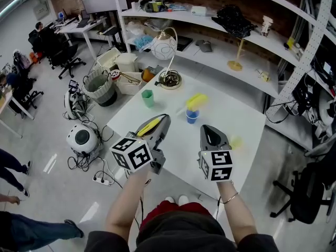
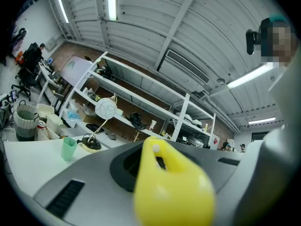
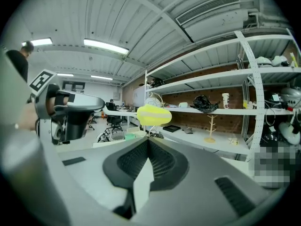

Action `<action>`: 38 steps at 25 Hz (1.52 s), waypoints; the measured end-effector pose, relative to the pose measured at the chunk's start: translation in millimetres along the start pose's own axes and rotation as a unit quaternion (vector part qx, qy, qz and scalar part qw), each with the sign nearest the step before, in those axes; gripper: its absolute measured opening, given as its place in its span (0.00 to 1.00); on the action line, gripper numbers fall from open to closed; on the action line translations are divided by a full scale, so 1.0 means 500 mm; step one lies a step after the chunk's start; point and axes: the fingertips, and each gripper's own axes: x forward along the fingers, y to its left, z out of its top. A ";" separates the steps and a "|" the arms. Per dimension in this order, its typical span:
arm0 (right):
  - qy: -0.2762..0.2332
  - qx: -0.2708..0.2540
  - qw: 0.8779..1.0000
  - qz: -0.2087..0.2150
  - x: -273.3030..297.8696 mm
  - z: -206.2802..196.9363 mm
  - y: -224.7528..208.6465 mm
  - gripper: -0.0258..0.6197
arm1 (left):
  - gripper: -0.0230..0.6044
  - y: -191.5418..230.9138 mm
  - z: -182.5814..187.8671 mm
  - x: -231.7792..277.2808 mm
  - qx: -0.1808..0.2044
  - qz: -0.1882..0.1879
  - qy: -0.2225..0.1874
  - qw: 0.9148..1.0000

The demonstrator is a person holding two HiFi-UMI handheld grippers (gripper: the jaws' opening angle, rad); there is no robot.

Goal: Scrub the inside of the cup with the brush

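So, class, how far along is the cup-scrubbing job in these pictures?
Done: the left gripper has a yellow brush handle in its jaws. In hand: a yellow head sits at the mouth of the blue cup. Left: the scrubbing itself; the right gripper, jaws shut, holds nothing, and the green cup stands untouched.

Both tools: grey plastic shells, wedge-shaped, tapering to the jaws. Left gripper (image 1: 166, 118) has a white marker cube (image 1: 131, 154) at its rear w/ black square codes on each face. Right gripper (image 1: 208, 128) is the same build, w/ its own coded cube (image 1: 216, 165). Inside the jaws are black ribbed pads (image 3: 164, 166), and there are dark slotted vents on the shell sides. Person wears a dark top (image 1: 173, 236) w/ forearms uncovered, red legwear (image 1: 168, 208), white shoes (image 1: 176, 199) & a thin bracelet (image 1: 229, 197) on the rt wrist.
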 end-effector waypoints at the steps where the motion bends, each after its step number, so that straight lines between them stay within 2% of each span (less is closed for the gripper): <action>1: -0.002 0.015 1.000 0.004 0.001 -0.001 -0.002 0.07 | 0.11 0.001 0.000 0.001 0.000 0.000 0.000 1.000; 4: -0.003 0.044 0.999 0.015 0.006 -0.007 -0.002 0.07 | 0.11 0.006 -0.002 0.000 0.000 0.000 0.000 1.000; 10: 0.017 0.023 0.999 0.030 0.009 -0.014 0.008 0.07 | 0.11 0.008 0.004 0.007 0.004 0.002 -0.002 1.000; 13: 0.021 0.007 0.999 0.028 0.010 -0.017 0.013 0.07 | 0.11 0.013 0.000 0.006 0.003 0.002 -0.002 1.000; 20: 0.015 0.039 0.999 0.025 0.012 -0.011 0.001 0.07 | 0.11 0.019 0.004 0.005 0.004 0.005 -0.001 1.000; 26: 0.027 0.024 0.999 0.010 0.012 -0.019 -0.005 0.07 | 0.11 0.023 0.009 0.005 0.006 0.004 -0.003 1.000; 32: 0.016 0.081 0.996 0.034 0.017 -0.013 -0.004 0.07 | 0.11 0.024 0.008 0.007 0.003 0.003 0.000 1.000; 38: 0.039 0.068 0.996 0.040 0.016 -0.027 -0.002 0.07 | 0.11 0.023 0.013 0.013 0.007 0.003 -0.001 1.000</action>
